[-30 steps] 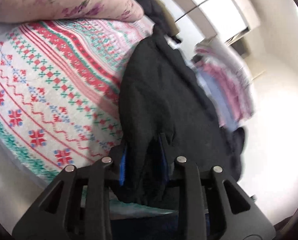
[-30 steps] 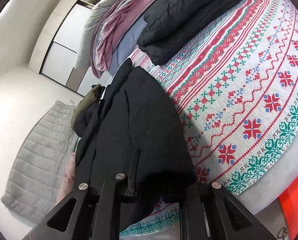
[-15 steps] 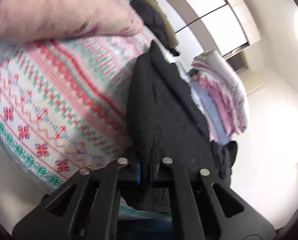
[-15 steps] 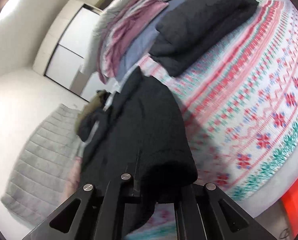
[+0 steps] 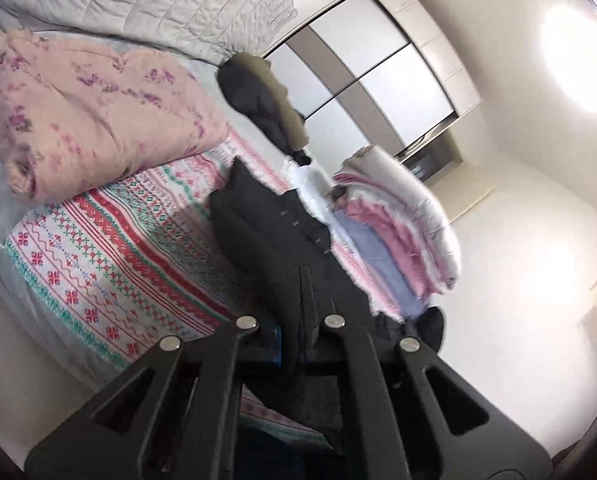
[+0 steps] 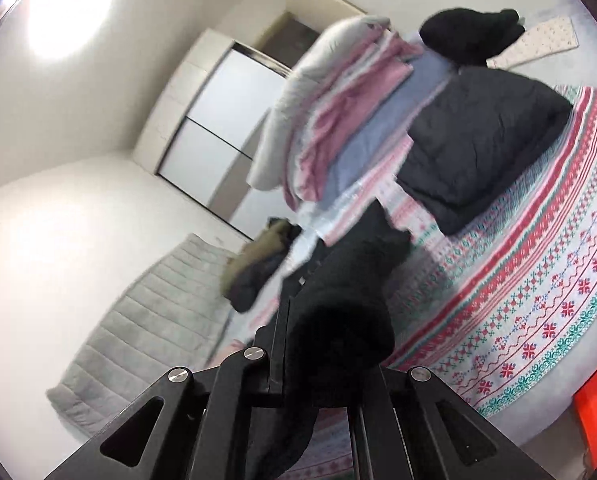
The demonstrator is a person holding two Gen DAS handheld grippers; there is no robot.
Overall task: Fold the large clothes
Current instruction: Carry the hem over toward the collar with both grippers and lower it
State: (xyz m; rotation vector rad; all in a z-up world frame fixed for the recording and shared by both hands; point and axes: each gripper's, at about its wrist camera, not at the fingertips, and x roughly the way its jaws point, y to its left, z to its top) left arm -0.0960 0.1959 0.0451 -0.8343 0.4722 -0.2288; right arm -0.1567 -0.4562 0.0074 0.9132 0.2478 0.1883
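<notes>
A large black garment [image 5: 266,232] is lifted off the patterned bedspread [image 5: 110,256], stretched from both grippers toward the far side of the bed. My left gripper [image 5: 292,340] is shut on its near edge, the fabric pinched between the blue pads. In the right wrist view my right gripper [image 6: 318,360] is shut on another part of the same black garment [image 6: 346,304], which bunches over the fingers and hides the tips.
A pink floral quilt [image 5: 90,116] lies at the left, a stack of folded pink, white and blue bedding [image 6: 338,112] and a folded black quilt [image 6: 482,148] at the far side. A dark jacket with olive lining [image 5: 266,108] lies near the grey headboard [image 5: 158,0].
Both grippers have risen and tilted up, lifting the black garment off the bed. The left jaws closed tighter on the fabric. More of the wardrobe and ceiling now shows.
</notes>
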